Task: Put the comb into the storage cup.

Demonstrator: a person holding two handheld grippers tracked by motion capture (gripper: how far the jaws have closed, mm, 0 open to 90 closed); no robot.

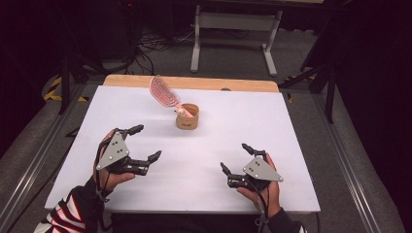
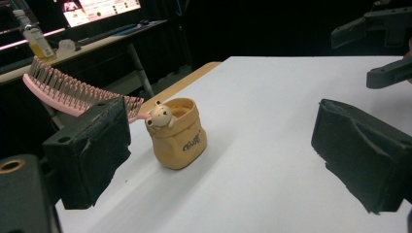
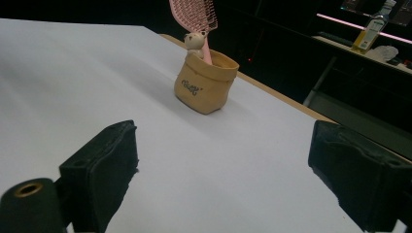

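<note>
While the pink hairbrush [image 1: 162,92] stands with its handle down inside the tan sack-shaped cup [image 1: 187,116], its bristled head leans out over the rim toward eleven o'clock in the high view, reaching to the table's far wooden edge [image 1: 194,82]. A small bear figure [image 1: 180,112] sits on the cup's rim, touching the brush handle. The cup stands upright on the white table top [image 1: 233,126], at about twelve o'clock from the person, a little left of the middle and in the far half of the sheet.

From the left gripper view the cup [image 2: 178,140] shows dark lettering on its side, the bear [image 2: 160,117] peers over the rim at ten o'clock, and the brush [image 2: 68,92] slants away toward ten o'clock beyond it. From the right gripper view the cup [image 3: 206,81] sits at twelve o'clock between the jaws but well ahead of them, the brush head [image 3: 193,14] rising straight above it.

Nearer the person, the left gripper [image 1: 142,143] rests at about eight o'clock from the cup, its jaws spread wide with nothing between them. The right gripper [image 1: 234,158] lies at about five o'clock from the cup, likewise released and holding nothing. Both are well apart from the cup, each gripped by a hand; the left forearm wears a striped sleeve [image 1: 73,213]
</note>
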